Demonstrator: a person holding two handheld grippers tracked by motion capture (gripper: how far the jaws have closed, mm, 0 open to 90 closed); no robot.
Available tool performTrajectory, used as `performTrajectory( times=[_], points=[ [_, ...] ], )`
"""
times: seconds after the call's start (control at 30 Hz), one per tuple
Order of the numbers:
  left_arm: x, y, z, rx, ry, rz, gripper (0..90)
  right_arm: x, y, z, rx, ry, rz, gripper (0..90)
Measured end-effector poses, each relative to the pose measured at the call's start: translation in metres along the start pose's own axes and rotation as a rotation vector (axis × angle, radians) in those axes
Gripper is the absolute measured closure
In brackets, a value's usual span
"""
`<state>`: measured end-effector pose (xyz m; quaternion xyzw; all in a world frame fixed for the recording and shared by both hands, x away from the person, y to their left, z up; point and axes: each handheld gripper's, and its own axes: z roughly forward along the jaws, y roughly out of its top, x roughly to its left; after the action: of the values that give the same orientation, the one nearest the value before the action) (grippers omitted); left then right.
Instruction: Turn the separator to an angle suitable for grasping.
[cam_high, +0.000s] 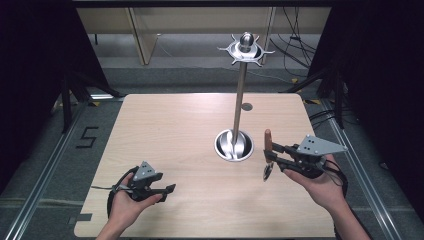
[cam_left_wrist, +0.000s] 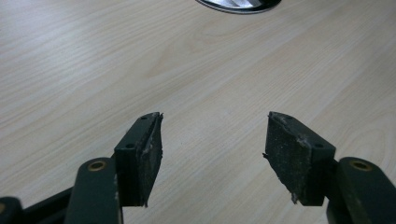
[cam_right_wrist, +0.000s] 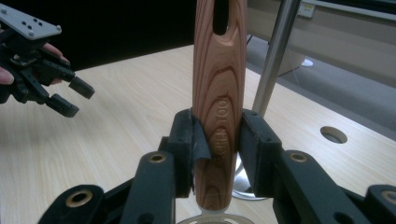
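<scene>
— High view first: where does the stand (cam_high: 239, 95) sit on the table (cam_high: 165, 135)?
— Upright, just left of the right gripper (cam_high: 270, 156), whose jaws clamp an upright wooden-handled utensil (cam_right_wrist: 219, 98).
— The left gripper (cam_high: 169, 189)?
— Farther off, jaws apart, empty.

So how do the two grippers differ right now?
The left gripper is open with nothing between its jaws, low over the table; the right gripper is shut on a wooden handle, held upright. The left one sits toward the table's near left, the right one beside the metal stand. Both are black, two-jawed and hand-held.
</scene>
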<state>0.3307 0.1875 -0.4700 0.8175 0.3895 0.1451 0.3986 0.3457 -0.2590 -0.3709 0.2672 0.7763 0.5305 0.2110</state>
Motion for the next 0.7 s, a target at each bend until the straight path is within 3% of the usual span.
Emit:
performTrajectory(
  times=[0.1, 0.17, 0.23, 0.3, 0.33, 0.4, 0.5, 0.53, 0.7],
  points=[
    [0.001, 0.001, 0.0, -0.001, 0.001, 0.001, 36.1, 0.001, 0.003, -0.002, -0.012, 0.0, 0.013, 68.6],
    [0.0, 0.001, 0.002, -0.004, -0.004, -0.01, 36.1, -0.002, 0.005, -0.003, -0.033, 0.002, -0.037, 68.7],
    [0.0, 0.001, 0.003, 0.001, 0.001, -0.01, 36.1, 0.0, 0.006, -0.005, -0.033, -0.021, -0.003, 68.6],
    [0.0, 0.001, 0.003, 0.004, -0.006, -0.004, 36.2, -0.001, 0.008, -0.008, -0.043, -0.036, -0.015, 68.7],
    [0.0, 0.001, 0.003, 0.002, -0.005, 0.003, 36.2, 0.002, 0.009, -0.01, -0.038, -0.039, 0.016, 68.6],
    [0.0, 0.001, 0.003, -0.006, -0.005, -0.004, 36.2, 0.003, 0.01, -0.011, -0.027, -0.027, 0.031, 68.6],
    [0.001, 0.001, 0.002, 0.001, -0.003, 0.0, 36.2, -0.001, 0.015, -0.014, -0.065, -0.056, -0.021, 68.6],
    [0.001, 0.001, 0.002, 0.004, -0.002, -0.002, 36.3, 0.0, 0.016, -0.015, -0.061, -0.056, 0.0, 68.6],
    [0.0, 0.0, 0.003, -0.002, 0.002, -0.011, 36.3, 0.0, 0.021, -0.018, -0.085, -0.065, -0.011, 68.6]
  ],
)
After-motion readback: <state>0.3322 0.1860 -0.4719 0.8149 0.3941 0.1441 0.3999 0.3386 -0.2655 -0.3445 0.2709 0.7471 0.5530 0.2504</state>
